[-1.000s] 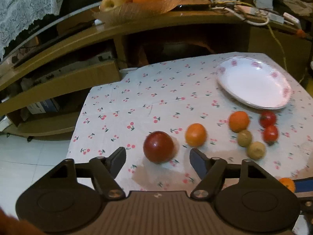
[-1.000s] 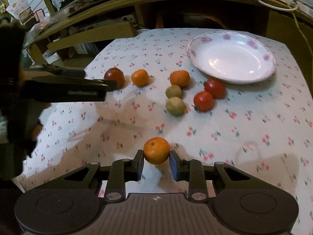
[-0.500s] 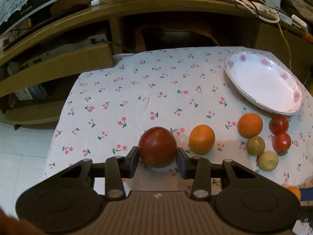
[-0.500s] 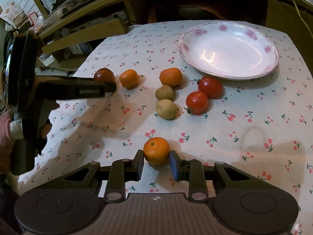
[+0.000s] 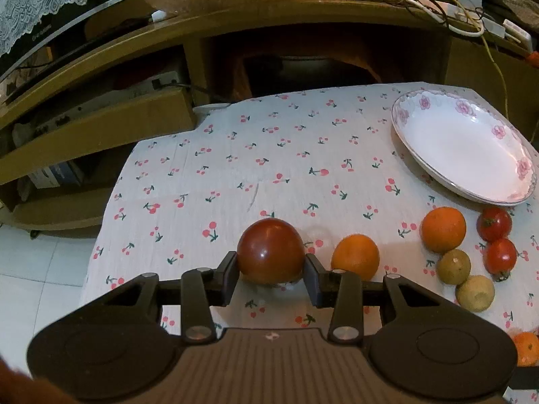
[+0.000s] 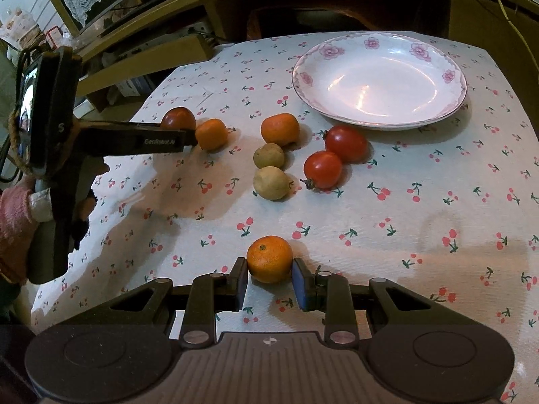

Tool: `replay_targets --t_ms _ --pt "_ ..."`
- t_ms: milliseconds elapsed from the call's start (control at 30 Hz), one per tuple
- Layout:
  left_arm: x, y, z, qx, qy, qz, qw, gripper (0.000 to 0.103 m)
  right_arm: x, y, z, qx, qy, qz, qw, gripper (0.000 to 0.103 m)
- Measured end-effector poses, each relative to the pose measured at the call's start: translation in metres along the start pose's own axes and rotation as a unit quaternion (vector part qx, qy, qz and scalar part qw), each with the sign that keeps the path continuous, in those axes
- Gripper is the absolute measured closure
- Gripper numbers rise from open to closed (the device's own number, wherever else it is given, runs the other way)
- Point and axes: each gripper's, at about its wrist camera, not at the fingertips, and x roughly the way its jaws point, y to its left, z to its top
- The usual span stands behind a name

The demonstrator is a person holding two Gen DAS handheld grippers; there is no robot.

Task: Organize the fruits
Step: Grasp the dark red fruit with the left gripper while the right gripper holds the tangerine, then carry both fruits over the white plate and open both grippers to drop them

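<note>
We clamp the dark tomato [image 5: 270, 250] in our left gripper [image 5: 272, 277] and the tangerine [image 6: 269, 258] in our right gripper [image 6: 269, 281]; these 2 round, smooth fruits may slip if squeezed off-centre.

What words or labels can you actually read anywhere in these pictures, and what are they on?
"GenRobot.AI": pale print along the side of the left tool, seen from the right wrist view.
"S": a single letter on the left tool's dark upright body; any other letters there are unreadable.
Lettering on the dark appliance under the lace cloth: too blurred to read.
</note>
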Motion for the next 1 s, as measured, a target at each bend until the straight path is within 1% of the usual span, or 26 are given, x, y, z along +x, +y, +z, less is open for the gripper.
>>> replay_targets --t_ms 200,333,567,733,1000 --pt "0.004 -0.003 0.003 0.009 -0.006 0.003 0.9999 0.057 -0.001 0.0 0.0 0.003 0.001 0.0 1.0 0.073" --pt "0.003 -0.002 0.006 0.006 -0.004 -0.006 1.0 0.058 -0.001 -0.001 0.001 0.004 0.002 0.0 1.0 0.073" --pt "-0.014 -0.008 0.002 0.012 -0.007 -0.019 0.9997 0.058 -0.012 -0.003 0.003 0.01 -0.014 0.004 1.0 0.073" --pt "-0.035 -0.018 0.007 0.011 -0.022 -0.049 0.9985 0.058 -0.026 -0.01 0.011 0.019 -0.044 -0.005 0.999 0.073" --pt "-0.036 -0.057 0.035 0.028 -0.036 -0.094 0.9945 0.058 -0.026 -0.026 0.048 0.031 -0.088 -0.038 0.995 0.073"
